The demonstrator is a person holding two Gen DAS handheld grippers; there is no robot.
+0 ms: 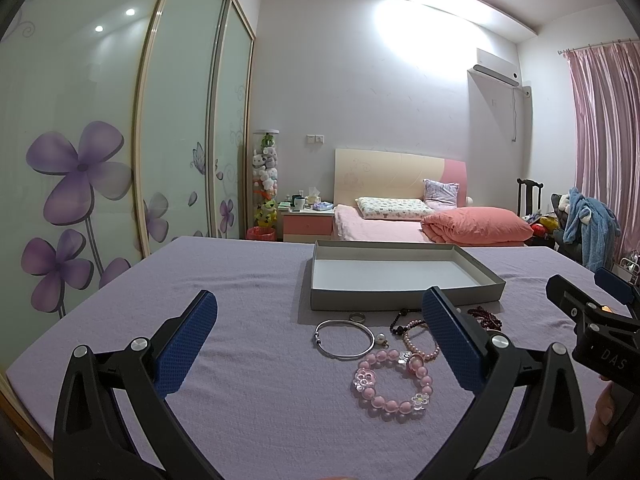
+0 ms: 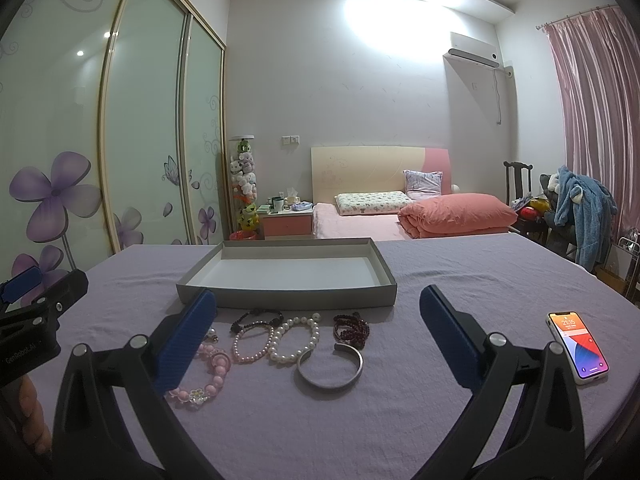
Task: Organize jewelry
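Both tongs agape above jewelry

**Pastel bedroom under bright ceiling light**

A sliding wardrobe with frosted doors and purple flower prints fills the left of the frame. At centre, a bed with a cream-and-pink headboard carries pillows and a folded salmon quilt. A pink nightstand stands left of it, beside a clear tube of plush toys. An air conditioner hangs upper right, near pink curtains. A lilac cloth covers the foreground surface.
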